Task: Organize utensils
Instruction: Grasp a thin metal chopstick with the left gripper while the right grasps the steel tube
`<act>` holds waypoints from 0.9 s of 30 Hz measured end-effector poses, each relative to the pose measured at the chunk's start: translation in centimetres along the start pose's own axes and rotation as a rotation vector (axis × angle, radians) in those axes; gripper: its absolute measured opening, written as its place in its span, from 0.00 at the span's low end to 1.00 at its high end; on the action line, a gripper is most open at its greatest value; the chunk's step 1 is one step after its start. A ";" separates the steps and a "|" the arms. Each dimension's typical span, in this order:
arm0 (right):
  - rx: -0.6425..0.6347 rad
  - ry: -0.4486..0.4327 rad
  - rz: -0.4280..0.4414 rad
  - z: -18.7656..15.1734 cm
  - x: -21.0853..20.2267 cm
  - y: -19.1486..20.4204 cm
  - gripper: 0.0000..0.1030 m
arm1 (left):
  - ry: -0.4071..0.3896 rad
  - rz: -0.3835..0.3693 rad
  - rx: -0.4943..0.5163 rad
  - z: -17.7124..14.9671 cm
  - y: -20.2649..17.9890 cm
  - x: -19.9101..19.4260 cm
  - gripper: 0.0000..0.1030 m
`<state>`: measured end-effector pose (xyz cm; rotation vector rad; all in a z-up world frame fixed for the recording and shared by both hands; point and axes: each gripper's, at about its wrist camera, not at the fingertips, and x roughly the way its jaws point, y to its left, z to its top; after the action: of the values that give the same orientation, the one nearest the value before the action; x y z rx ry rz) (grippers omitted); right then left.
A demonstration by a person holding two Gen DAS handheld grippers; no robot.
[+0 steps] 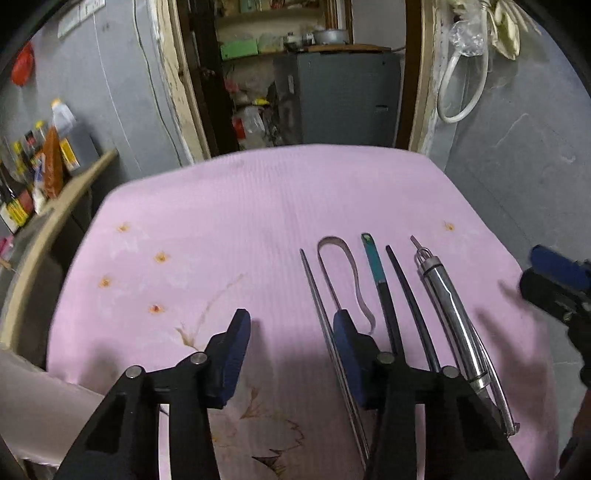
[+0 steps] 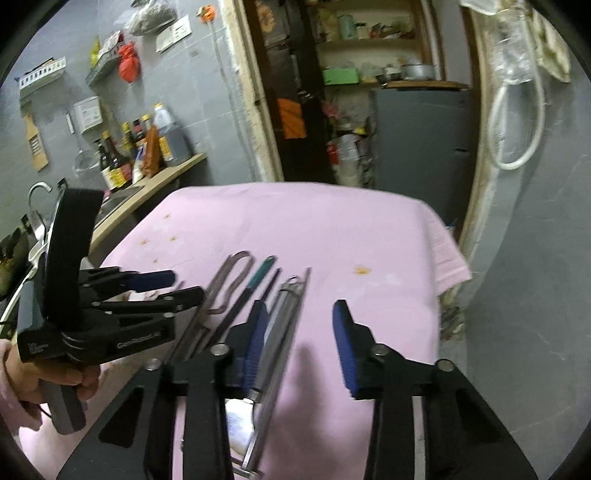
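Five long utensils lie side by side on a pink cloth [image 1: 258,206] w/ small orange flower prints, spread over the counter. Cloth is the biggest thing in both views; grey walls and an open doorway stand behind it, w/ cluttered shelves inside: a green box [image 1: 238,50], a metal pot [image 1: 330,35], a dark grey cabinet [image 1: 343,96] below. A white hose loop [image 2: 517,125] hangs on the wall to the right of the doorway. To the left, a wooden ledge [image 2: 166,173] carries sauce bottles [image 2: 114,158] and a big clear jug [image 2: 168,133].

Utensils run lengthwise, away from the cameras, on the right half of the cloth. From left in the left wrist view: thin metal rod [image 1: 314,280], bent metal tongs [image 1: 340,258], teal-handled tool [image 1: 375,266], black stick [image 1: 404,284], shiny steel cylinder tool [image 1: 448,310] w/ wire loops at the far end. They're close together; can't tell which touch.

Left gripper [image 1: 291,350] hangs low over the cloth, jaws apart, nothing between them; its right blue pad sits over the rod and tongs, blocking their near parts. A hand [image 2: 55,373] holds its grip in the right wrist view.

Right gripper [image 2: 301,343] is just right of the row, jaws apart w/ only bare cloth between; its left pad overlaps the steel tool and a shiny blade [image 2: 240,421] near the frame bottom.

No container for the utensils shows in either view.
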<state>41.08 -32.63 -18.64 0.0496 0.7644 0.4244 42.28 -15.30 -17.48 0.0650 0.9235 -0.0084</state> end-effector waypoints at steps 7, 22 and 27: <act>-0.007 0.069 0.047 0.0 2.2 0.8 0.20 | 0.035 -0.091 -0.051 -0.2 0.5 1.2 0.27; 0.032 0.228 0.009 2.1 7.4 1.0 0.19 | 0.052 -0.123 -0.031 1.5 1.4 2.7 0.17; 0.072 0.284 0.005 2.6 9.0 1.0 0.22 | 0.091 -0.136 -0.030 2.8 1.4 3.5 0.17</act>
<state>48.26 -27.93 -22.56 0.0593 1.0594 0.4131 46.65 -13.97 -18.49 -0.0257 1.0170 -0.1183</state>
